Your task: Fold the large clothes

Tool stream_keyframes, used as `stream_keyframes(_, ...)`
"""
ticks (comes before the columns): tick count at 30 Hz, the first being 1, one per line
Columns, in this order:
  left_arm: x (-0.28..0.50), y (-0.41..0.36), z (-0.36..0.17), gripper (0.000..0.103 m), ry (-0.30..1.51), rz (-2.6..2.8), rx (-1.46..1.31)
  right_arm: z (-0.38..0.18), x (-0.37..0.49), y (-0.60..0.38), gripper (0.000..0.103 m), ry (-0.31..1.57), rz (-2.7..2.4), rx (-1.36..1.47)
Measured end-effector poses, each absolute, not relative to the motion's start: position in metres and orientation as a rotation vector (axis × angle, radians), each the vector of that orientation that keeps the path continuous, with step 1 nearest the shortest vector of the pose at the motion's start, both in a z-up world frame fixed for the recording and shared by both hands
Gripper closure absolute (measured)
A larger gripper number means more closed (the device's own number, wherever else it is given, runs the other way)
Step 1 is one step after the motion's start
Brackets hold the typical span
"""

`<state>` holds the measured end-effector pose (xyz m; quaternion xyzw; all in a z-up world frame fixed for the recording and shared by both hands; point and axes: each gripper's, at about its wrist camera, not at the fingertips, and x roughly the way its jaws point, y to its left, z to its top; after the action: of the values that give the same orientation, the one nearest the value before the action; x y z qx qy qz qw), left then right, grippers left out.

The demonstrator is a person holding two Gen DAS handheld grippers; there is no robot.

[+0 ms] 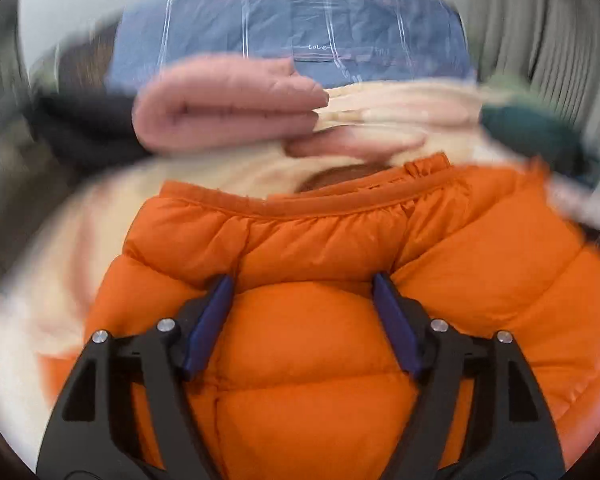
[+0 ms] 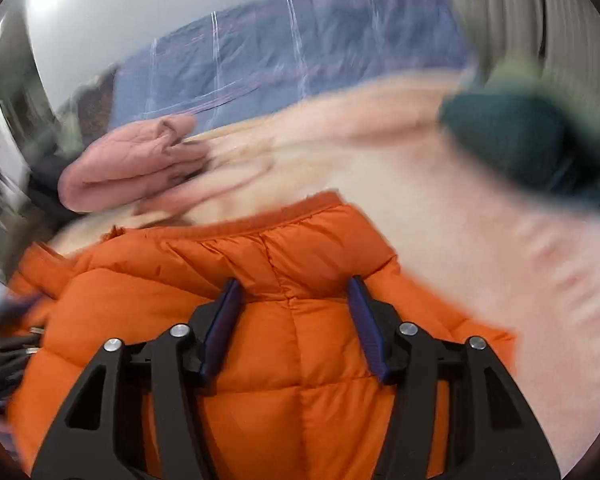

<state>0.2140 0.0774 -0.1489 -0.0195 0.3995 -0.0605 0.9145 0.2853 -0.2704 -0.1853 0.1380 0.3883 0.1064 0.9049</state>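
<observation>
Left wrist view, from the left edge: a dark garment [image 1: 84, 128] lies beside a folded pink quilted garment [image 1: 228, 108], which rests on a cream blanket [image 1: 400, 108]. A blue bed cover [image 1: 300, 28] with pale stripes and the word "love" lies behind them. A dark teal item [image 1: 540, 136] sits at the right, blurred.

The orange puffer jacket [image 1: 308, 360] lies on the cream blanket in the foreground, its gathered hem edge at the far side. The left gripper [image 1: 304, 280] has its jaws set wide, a bulging quilted panel of the jacket between them. The blue pads [image 1: 212, 324] touch the panel's sides; whether they press firmly cannot be told.

Right wrist view: the pink garment [image 2: 132, 164] sits at the left, the cream blanket [image 2: 380, 168] spreads right, and the teal item [image 2: 516, 136] lies at the far right. The orange jacket [image 2: 292, 360] fills the lower left. The right gripper [image 2: 296, 280] straddles a stitched seam of the jacket, jaws apart, pads [image 2: 364, 320] against the fabric; grip firmness cannot be told.
</observation>
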Motion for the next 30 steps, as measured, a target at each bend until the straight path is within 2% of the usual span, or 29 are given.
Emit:
stream_keyframes(5,0.212,0.073,-0.153,0.029,0.806,-0.097,0.004,-0.186,0.279,-0.254,0.045,0.79,0.182,0.177)
stream_keyframes(23,0.215,0.08,-0.164,0.028,0.825,-0.116,-0.047,-0.199,0.287,-0.233,0.044,0.817,0.108,0.051)
stream_keyframes(30,0.211,0.085,-0.162,0.029,0.809,-0.136,-0.083,-0.167,0.282,-0.221,0.044,0.846,0.021,-0.031)
